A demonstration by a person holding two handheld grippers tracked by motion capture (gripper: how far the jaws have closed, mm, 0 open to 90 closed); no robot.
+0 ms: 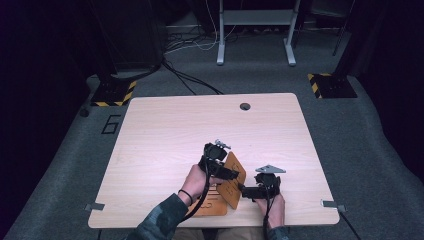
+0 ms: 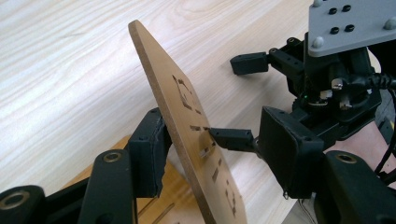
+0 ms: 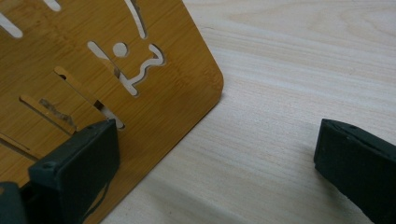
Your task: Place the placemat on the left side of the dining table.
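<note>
Two wooden panels concern us: our left tongs (image 2: pixel 210 154) pinch the upright panel (image 2: pixel 187 121) edge-on; our spread right tongs (image 1: pixel 250 191) could nudge it, toppling it onto the flat panel (image 1: pixel 212 206) beneath.

two bamboo boards (image 1: pixel 234 177) (image 1: pixel 212 204), two grippers (image 1: pixel 226 172) (image 1: pixel 246 190), one table (image 1: pixel 165 135).

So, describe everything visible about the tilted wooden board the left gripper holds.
The tilted board is a thin, bamboo-coloured panel with rounded corners and cut-through slots and shapes. It stands raised on edge, leaning, near the table's front edge. The left gripper has its jaws on either face of it. One jaw of the right gripper, which is open, rests against its face. A second, similar slotted board lies flat beneath it.
</note>
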